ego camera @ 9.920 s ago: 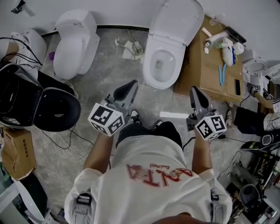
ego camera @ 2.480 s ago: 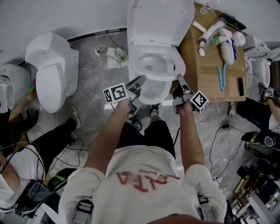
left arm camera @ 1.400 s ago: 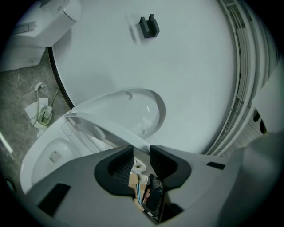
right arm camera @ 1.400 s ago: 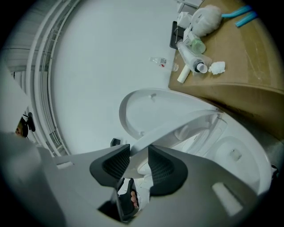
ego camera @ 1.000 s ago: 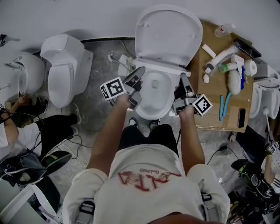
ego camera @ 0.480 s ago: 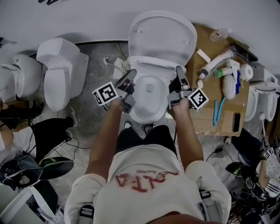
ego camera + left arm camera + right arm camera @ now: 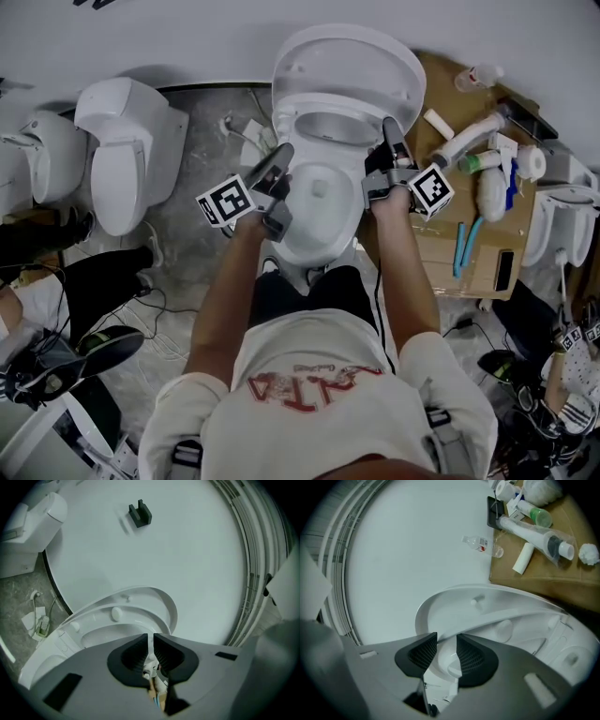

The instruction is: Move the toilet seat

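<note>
The white toilet [image 7: 314, 220] stands in front of me, its lid [image 7: 347, 70] upright against the wall. The toilet seat [image 7: 330, 125] is tipped up off the bowl. My right gripper [image 7: 387, 131] is shut on the seat's right rim; in the right gripper view the seat [image 7: 501, 604] runs between the pads of that gripper [image 7: 446, 644]. My left gripper [image 7: 281, 157] is at the seat's left rim. Its jaws have just been closing, and in the left gripper view that gripper [image 7: 151, 641] pinches a thin white edge of the seat [image 7: 136, 606].
A cardboard box [image 7: 441, 239] right of the toilet carries bottles, tubes and a blue brush. Two more toilets [image 7: 122, 150] stand at the left. Cables [image 7: 159, 300] and a seated person's legs [image 7: 84, 281] lie on the floor at the left.
The seat has come up off the bowl toward the lid. My right gripper moved up the picture with it. The left jaws narrowed onto the left rim.
</note>
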`<action>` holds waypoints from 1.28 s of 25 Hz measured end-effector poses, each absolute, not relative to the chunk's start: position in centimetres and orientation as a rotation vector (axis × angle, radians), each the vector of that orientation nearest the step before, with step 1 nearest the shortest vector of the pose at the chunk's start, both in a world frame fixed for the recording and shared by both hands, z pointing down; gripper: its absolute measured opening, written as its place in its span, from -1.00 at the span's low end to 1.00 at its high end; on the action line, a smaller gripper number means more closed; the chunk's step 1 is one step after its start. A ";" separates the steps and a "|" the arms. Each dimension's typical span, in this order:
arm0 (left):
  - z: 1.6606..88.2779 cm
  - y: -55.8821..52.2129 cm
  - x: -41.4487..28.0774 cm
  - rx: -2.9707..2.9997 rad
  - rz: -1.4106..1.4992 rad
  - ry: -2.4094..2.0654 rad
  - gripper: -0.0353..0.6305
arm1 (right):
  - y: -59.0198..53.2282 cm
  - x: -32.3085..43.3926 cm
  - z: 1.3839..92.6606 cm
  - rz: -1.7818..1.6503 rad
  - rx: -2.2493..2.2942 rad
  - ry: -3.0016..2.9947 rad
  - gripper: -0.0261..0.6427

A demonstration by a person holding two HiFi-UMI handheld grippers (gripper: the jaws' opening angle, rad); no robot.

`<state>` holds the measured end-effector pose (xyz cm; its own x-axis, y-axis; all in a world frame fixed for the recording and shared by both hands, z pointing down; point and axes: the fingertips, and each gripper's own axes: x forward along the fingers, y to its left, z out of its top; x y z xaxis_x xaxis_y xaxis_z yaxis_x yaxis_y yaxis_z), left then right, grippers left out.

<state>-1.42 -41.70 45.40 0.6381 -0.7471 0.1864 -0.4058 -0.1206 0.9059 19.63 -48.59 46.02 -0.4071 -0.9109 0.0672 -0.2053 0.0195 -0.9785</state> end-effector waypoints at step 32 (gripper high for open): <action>41.6 -38.5 -1.0 1.967 -0.258 -0.915 -0.84 | -44.7 18.9 42.0 -1.229 -1.235 1.971 -0.91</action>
<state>-1.04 -38.49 41.60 0.7013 -0.6910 0.1749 -0.4982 -0.2996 0.8137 18.88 -44.74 42.01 -0.4595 -0.8871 0.0441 -0.4302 0.1788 -0.8848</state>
